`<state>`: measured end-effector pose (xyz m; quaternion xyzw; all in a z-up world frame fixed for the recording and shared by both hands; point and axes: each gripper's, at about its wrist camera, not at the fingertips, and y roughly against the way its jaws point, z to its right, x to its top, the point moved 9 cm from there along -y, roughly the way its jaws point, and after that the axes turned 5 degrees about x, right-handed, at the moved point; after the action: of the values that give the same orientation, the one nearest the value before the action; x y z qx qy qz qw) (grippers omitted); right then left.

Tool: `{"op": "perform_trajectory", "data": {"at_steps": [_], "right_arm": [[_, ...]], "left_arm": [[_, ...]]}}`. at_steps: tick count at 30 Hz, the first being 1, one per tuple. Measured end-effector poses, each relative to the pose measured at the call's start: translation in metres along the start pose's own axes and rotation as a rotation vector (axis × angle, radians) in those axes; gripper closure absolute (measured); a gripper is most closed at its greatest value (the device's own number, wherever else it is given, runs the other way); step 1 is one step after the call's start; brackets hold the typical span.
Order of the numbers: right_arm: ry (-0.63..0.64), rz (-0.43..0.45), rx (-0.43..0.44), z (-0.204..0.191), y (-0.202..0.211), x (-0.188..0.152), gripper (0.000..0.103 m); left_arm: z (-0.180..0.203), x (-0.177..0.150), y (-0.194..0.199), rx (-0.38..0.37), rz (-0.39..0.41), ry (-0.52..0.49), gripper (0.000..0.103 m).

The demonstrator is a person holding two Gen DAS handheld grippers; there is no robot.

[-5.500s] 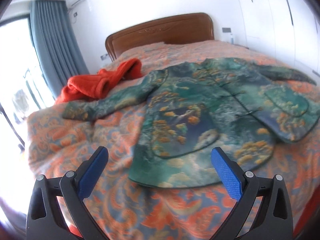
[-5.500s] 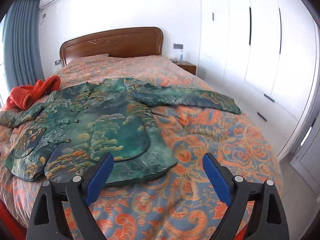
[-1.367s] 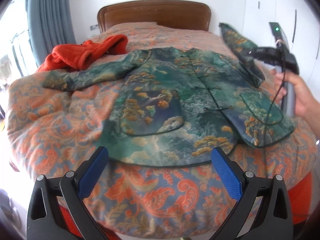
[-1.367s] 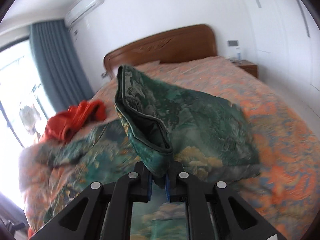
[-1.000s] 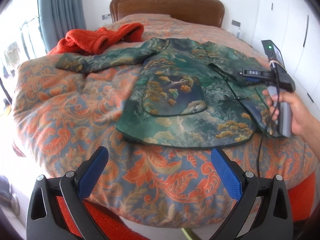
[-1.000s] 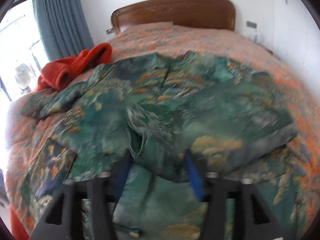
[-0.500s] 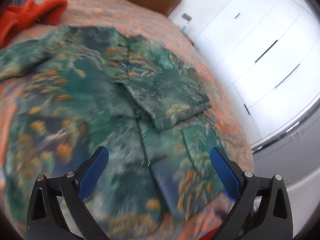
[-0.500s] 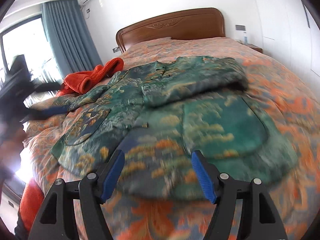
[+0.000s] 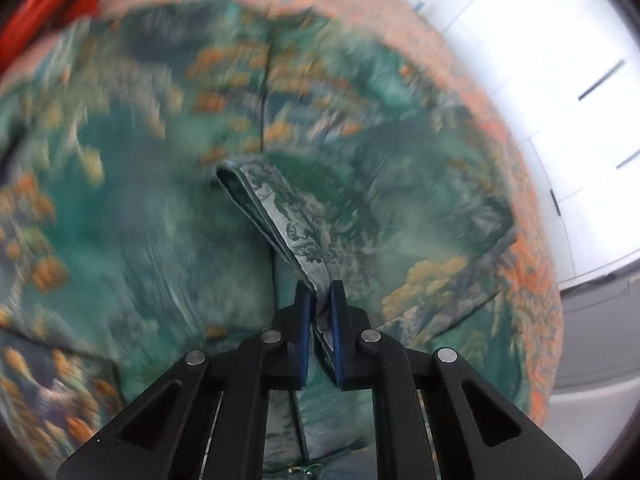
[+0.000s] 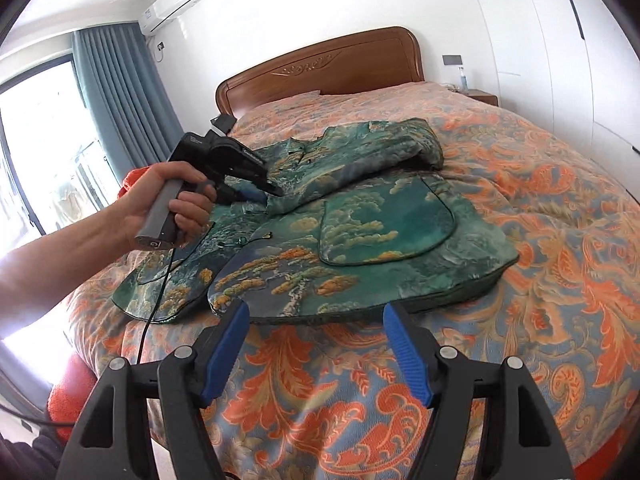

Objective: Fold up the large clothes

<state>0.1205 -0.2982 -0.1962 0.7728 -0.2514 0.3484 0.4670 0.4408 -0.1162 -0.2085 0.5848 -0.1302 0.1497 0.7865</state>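
Left gripper's got the sleeve cuff, right one's just hanging out

The green brocade jacket lies flat on the bed, with its right sleeve already folded across the chest. The left gripper has just snapped its fingers shut on that sleeve's cuff. The right gripper is spread open over the near edge of the bedspread, holding nothing. My worry: the pinch looks thin, so a quick pull could slip the slick fabric free. Lifting too high could also drag the jacket's body and wrinkle the fold already laid.
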Motion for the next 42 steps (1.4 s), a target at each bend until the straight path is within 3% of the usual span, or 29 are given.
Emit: {"op": "perform_trajectory", "data": {"at_steps": [4, 7, 11, 16, 19, 22, 26, 30, 32, 36, 42], "right_arm": [[-0.029, 0.000, 0.006, 0.004, 0.003, -0.005, 0.032], [-0.011, 0.010, -0.015, 0.004, 0.005, -0.004, 0.032], [-0.010, 0.005, -0.029, 0.008, 0.002, -0.002, 0.032], [0.006, -0.040, -0.037, 0.015, -0.014, 0.009, 0.032], [0.020, -0.053, -0.056, 0.031, -0.026, 0.045, 0.032], [-0.003, -0.053, -0.074, 0.061, -0.046, 0.105, 0.032], [0.021, -0.079, -0.117, 0.109, -0.116, 0.186, 0.033], [0.055, -0.126, -0.108, 0.134, -0.207, 0.229, 0.037], [0.105, -0.155, -0.126, 0.139, -0.245, 0.232, 0.037], [0.082, -0.375, -0.182, 0.167, -0.319, 0.192, 0.037], [0.097, -0.466, -0.212, 0.166, -0.332, 0.187, 0.037]], "left_arm": [[0.005, 0.051, 0.046, 0.046, 0.190, -0.051, 0.096], [-0.012, 0.079, 0.054, 0.092, 0.251, -0.038, 0.096], [-0.044, 0.089, 0.022, 0.184, 0.237, -0.034, 0.096], [-0.063, 0.077, -0.036, 0.194, 0.160, 0.002, 0.095], [-0.069, 0.069, -0.050, 0.169, 0.167, 0.027, 0.094], [-0.071, 0.068, -0.048, 0.137, 0.183, 0.057, 0.093], [-0.071, 0.071, -0.051, 0.136, 0.198, 0.058, 0.090], [-0.068, 0.068, -0.062, 0.155, 0.217, 0.036, 0.086], [-0.069, 0.066, -0.063, 0.154, 0.229, 0.031, 0.083], [-0.071, 0.066, -0.067, 0.118, 0.243, 0.043, 0.078], [-0.077, 0.062, -0.072, 0.079, 0.265, 0.060, 0.077]]}}
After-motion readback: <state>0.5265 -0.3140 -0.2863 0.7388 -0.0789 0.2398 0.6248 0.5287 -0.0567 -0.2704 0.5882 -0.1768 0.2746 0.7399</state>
